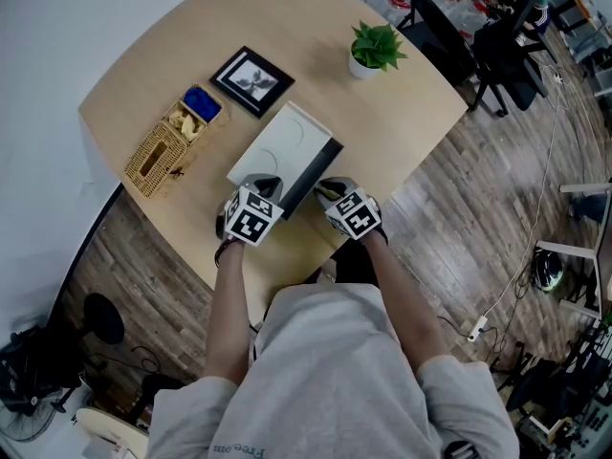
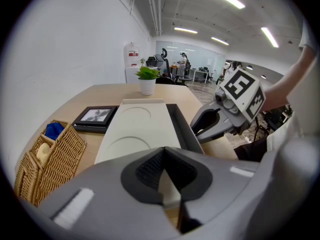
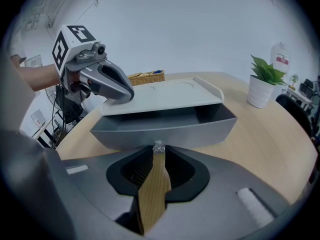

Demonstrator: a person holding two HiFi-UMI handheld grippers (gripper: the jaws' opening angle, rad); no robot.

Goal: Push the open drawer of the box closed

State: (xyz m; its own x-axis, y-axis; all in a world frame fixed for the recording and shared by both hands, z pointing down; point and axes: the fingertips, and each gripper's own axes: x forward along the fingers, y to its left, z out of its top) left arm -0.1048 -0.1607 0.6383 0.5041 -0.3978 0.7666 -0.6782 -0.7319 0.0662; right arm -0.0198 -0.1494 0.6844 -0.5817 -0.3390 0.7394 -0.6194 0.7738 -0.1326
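Note:
A white box (image 1: 279, 146) lies on the round wooden table (image 1: 402, 132), and its dark grey drawer (image 1: 316, 173) stands pulled out toward me. In the right gripper view the drawer front (image 3: 165, 130) fills the middle, a small silvery knob (image 3: 159, 146) on it. My right gripper (image 3: 159, 152) is shut, its tips right at that knob. My left gripper (image 2: 162, 155) is shut too, tips against the near end of the box top (image 2: 137, 129). In the head view the left gripper (image 1: 264, 189) and right gripper (image 1: 331, 192) sit side by side at the box's near side.
A wicker basket (image 1: 164, 149) with blue and yellow items stands left of the box, a black picture frame (image 1: 251, 79) behind it. A potted plant (image 1: 373, 50) stands at the far right. The table edge runs just behind my grippers; office chairs (image 1: 459, 41) stand beyond.

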